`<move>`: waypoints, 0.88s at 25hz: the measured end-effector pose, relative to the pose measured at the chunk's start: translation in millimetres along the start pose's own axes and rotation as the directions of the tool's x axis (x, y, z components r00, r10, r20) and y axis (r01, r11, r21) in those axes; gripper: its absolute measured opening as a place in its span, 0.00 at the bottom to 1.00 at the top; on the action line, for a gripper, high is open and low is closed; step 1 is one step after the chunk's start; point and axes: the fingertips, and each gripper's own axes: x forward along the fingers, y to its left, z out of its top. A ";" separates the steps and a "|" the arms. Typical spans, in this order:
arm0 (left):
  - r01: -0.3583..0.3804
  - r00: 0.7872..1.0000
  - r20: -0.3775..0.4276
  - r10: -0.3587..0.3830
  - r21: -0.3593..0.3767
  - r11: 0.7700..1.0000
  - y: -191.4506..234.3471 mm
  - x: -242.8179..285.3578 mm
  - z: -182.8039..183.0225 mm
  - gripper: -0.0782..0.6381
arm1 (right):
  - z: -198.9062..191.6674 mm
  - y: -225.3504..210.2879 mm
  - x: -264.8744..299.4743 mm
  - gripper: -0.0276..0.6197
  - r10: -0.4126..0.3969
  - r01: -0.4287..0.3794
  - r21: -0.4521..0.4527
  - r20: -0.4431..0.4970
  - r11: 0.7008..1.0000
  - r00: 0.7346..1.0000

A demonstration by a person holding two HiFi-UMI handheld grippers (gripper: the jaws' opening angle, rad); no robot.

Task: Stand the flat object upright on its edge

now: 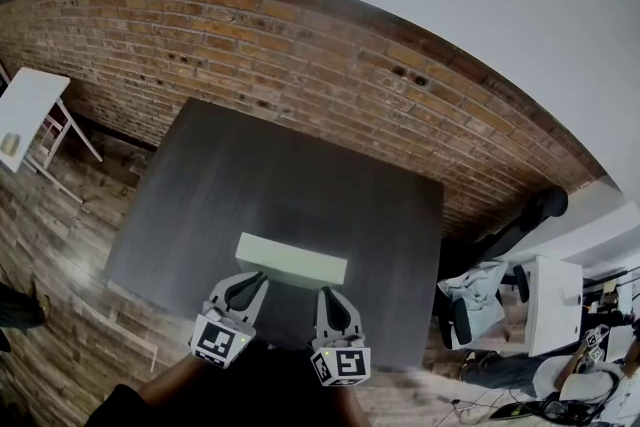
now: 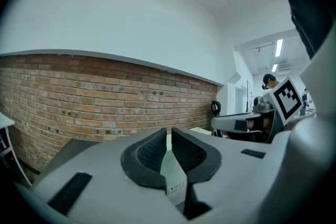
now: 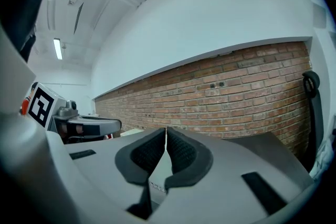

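Note:
A pale green flat slab (image 1: 292, 260) lies on the dark table (image 1: 300, 175), close to its near edge. My left gripper (image 1: 243, 281) reaches the slab's near left corner and my right gripper (image 1: 333, 294) its near right corner; whether the tips touch it I cannot tell. In the left gripper view the left gripper (image 2: 169, 131) has its pads almost together with nothing between them, and a sliver of the slab (image 2: 202, 130) shows to its right. The right gripper (image 3: 166, 130) is likewise shut on nothing, with the slab (image 3: 137, 131) to its left.
A brick wall (image 1: 330, 75) runs behind the table. A white folding table (image 1: 28, 110) stands at the far left on the wood floor. To the right are a dark chair (image 1: 455, 315), a white desk (image 1: 555, 300) and a seated person (image 1: 590, 370).

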 end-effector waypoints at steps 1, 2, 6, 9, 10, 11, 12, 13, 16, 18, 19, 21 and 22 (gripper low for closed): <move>0.005 1.000 -0.002 -0.005 0.002 1.000 -3.2 0.8 -1.4 0.19 | -0.7 0.1 -1.2 0.09 -0.004 0.004 0.002 0.000 1.000 1.000; 0.010 1.000 -0.004 -0.010 0.004 1.000 -5.9 1.6 -2.8 0.18 | -1.3 0.1 -2.2 0.09 -0.007 0.007 0.003 0.000 1.000 1.000; 0.025 1.000 -0.009 -0.025 0.013 1.000 -11.0 5.0 -5.5 0.19 | -2.8 1.2 -2.9 0.08 -0.005 0.005 -0.003 0.002 1.000 1.000; 0.032 0.999 -0.002 -0.032 0.010 0.999 -12.5 6.5 -3.6 0.19 | -1.3 3.1 -1.6 0.08 0.012 -0.012 -0.003 0.008 1.000 1.000; 0.036 0.999 -0.001 -0.036 0.015 0.999 -12.9 6.9 -3.6 0.18 | -1.0 3.2 -1.4 0.08 0.014 -0.014 -0.002 0.007 1.000 1.000; 0.038 0.999 0.004 -0.038 0.017 0.999 -13.2 7.6 -2.3 0.18 | -0.6 3.1 -1.3 0.08 0.015 -0.014 -0.002 0.007 1.000 1.000; 0.039 0.999 0.012 -0.039 0.019 0.999 -13.3 8.5 -0.1 0.18 | -0.2 3.1 -1.0 0.08 0.016 -0.016 -0.002 0.009 1.000 1.000; 0.038 0.999 0.018 -0.039 0.020 0.999 -13.1 9.4 1.6 0.18 | 0.3 3.2 -0.5 0.08 0.018 -0.018 -0.003 0.012 1.000 1.000; 0.041 0.999 0.017 -0.041 0.018 0.999 -11.8 12.5 2.2 0.18 | 1.6 3.2 1.9 0.08 0.022 -0.022 -0.008 0.013 1.000 1.000; 0.045 0.999 0.015 -0.045 0.018 0.999 -11.0 14.7 1.7 0.18 | 1.5 3.1 3.8 0.08 0.025 -0.025 -0.009 0.009 1.000 1.000; 0.044 0.999 0.015 -0.044 0.019 0.999 -10.2 15.4 1.2 0.18 | 1.5 3.3 4.5 0.08 0.027 -0.027 -0.009 0.008 1.000 1.000; 0.042 0.999 0.017 -0.042 0.022 0.999 -9.2 15.4 0.4 0.18 | 2.3 3.6 5.4 0.08 0.026 -0.026 -0.010 0.009 1.000 1.000; 0.041 0.999 0.017 -0.042 0.021 0.999 -9.2 15.2 0.1 0.18 | 2.7 3.4 5.5 0.08 0.025 -0.025 -0.011 0.008 1.000 1.000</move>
